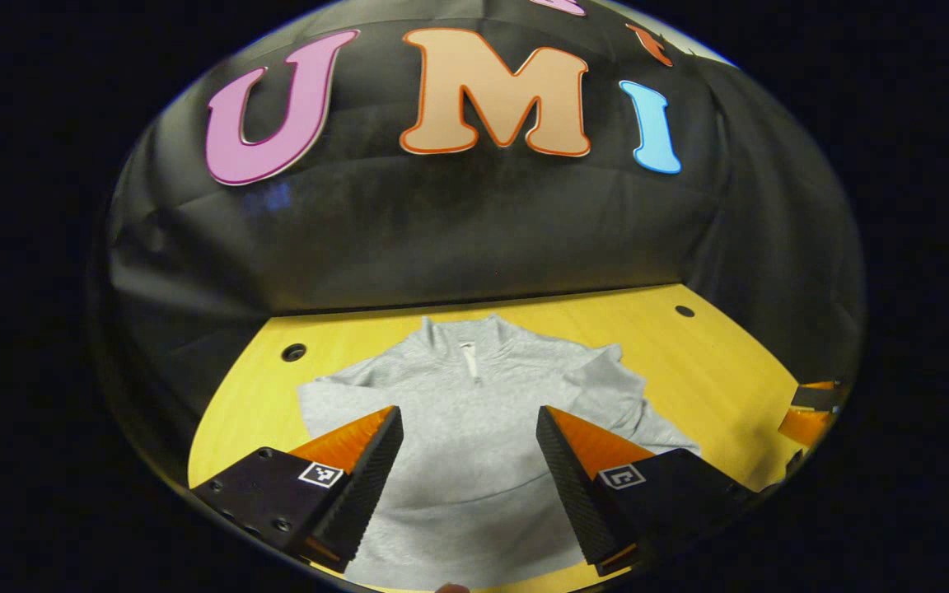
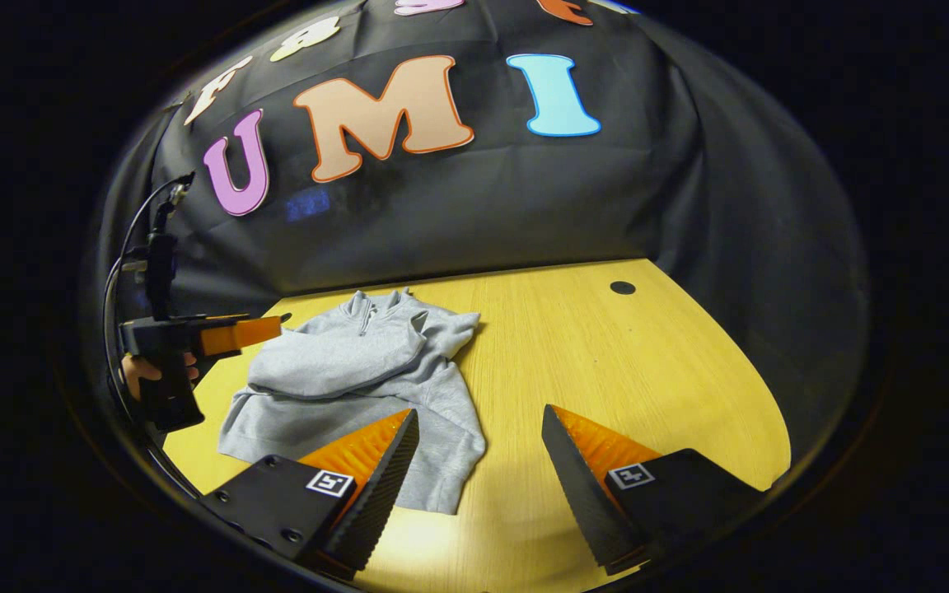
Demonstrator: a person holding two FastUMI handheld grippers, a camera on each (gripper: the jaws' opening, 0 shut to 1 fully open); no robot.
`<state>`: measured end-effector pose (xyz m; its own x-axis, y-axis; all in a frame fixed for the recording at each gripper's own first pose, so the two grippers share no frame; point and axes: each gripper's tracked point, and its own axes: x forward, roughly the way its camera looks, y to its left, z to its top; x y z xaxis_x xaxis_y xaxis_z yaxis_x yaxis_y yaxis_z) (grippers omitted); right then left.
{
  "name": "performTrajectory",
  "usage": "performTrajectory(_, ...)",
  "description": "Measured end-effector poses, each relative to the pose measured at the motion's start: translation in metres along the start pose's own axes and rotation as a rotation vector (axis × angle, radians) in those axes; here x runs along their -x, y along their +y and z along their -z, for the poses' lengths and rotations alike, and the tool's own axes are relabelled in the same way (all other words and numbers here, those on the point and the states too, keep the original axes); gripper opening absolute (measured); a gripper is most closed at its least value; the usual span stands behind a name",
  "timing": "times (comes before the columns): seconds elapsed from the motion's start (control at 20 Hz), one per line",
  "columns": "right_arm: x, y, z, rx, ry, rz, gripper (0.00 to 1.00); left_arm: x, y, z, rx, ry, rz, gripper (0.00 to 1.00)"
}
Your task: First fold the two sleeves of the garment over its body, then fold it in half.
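The table (image 2: pixel 606 354) is smooth yellow wood grain with small dark round holes. On it lies the garment (image 2: pixel 359 387), a soft light grey pullover with a stand collar and short zip, its collar toward the booth wall; both sleeves lie folded over its body. The left gripper (image 1: pixel 469 449) hovers above the garment's lower half, jaws spread wide and empty. The right gripper (image 2: pixel 481 453) hangs just beside the garment's hem corner, also wide apart, its orange fingers faced with ribbed black pads.

Garment (image 2: pixel 359 387) on table (image 2: pixel 606 362), sleeves across body.
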<state>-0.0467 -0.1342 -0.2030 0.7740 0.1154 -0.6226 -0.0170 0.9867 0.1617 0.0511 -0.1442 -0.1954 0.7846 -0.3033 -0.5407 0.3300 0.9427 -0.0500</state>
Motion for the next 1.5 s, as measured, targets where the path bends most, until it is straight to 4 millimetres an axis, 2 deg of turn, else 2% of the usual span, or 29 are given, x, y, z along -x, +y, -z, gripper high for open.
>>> performTrajectory(0.1, -0.006, 0.006, 0.004, 0.016, 0.013, -0.007, 0.96, 0.016, 0.022, 0.016, -0.005, 0.014, -0.040, 0.99)
performTrajectory(0.15, -0.009, 0.007, 0.006, 0.024, 0.022, -0.009, 0.96, 0.023, 0.033, 0.026, -0.007, 0.025, -0.064, 0.96)
performTrajectory(0.35, -0.015, 0.014, 0.014, 0.055, 0.042, -0.003, 0.96, 0.048, 0.068, 0.083, 0.035, 0.112, -0.123, 0.95)
performTrajectory(0.55, -0.022, 0.022, 0.033, 0.068, 0.088, -0.002, 0.96, 0.065, 0.089, 0.135, 0.075, 0.200, -0.167, 0.95)
performTrajectory(0.75, -0.030, 0.027, 0.052, 0.088, 0.133, 0.008, 0.96, 0.071, 0.093, 0.175, 0.096, 0.274, -0.175, 0.96)
performTrajectory(1.0, -0.040, 0.029, 0.079, 0.088, 0.208, 0.027, 0.96, 0.071, 0.095, 0.205, 0.117, 0.336, -0.163, 0.95)
performTrajectory(1.15, -0.043, 0.026, 0.098, 0.102, 0.254, 0.036, 0.96, 0.064, 0.093, 0.206, 0.128, 0.322, -0.147, 0.95)
performTrajectory(1.2, -0.044, 0.026, 0.102, 0.101, 0.264, 0.038, 0.92, 0.065, 0.093, 0.207, 0.134, 0.323, -0.142, 0.95)
performTrajectory(1.25, -0.048, 0.028, 0.106, 0.098, 0.272, 0.038, 0.96, 0.063, 0.093, 0.207, 0.141, 0.316, -0.137, 0.95)
performTrajectory(1.3, -0.050, 0.029, 0.110, 0.097, 0.280, 0.038, 0.92, 0.063, 0.093, 0.210, 0.156, 0.319, -0.130, 0.95)
performTrajectory(1.35, -0.052, 0.031, 0.112, 0.099, 0.284, 0.037, 0.97, 0.064, 0.093, 0.210, 0.181, 0.318, -0.129, 0.95)
performTrajectory(1.5, -0.059, 0.033, 0.121, 0.110, 0.303, 0.042, 0.96, 0.062, 0.093, 0.211, 0.186, 0.317, -0.137, 0.95)
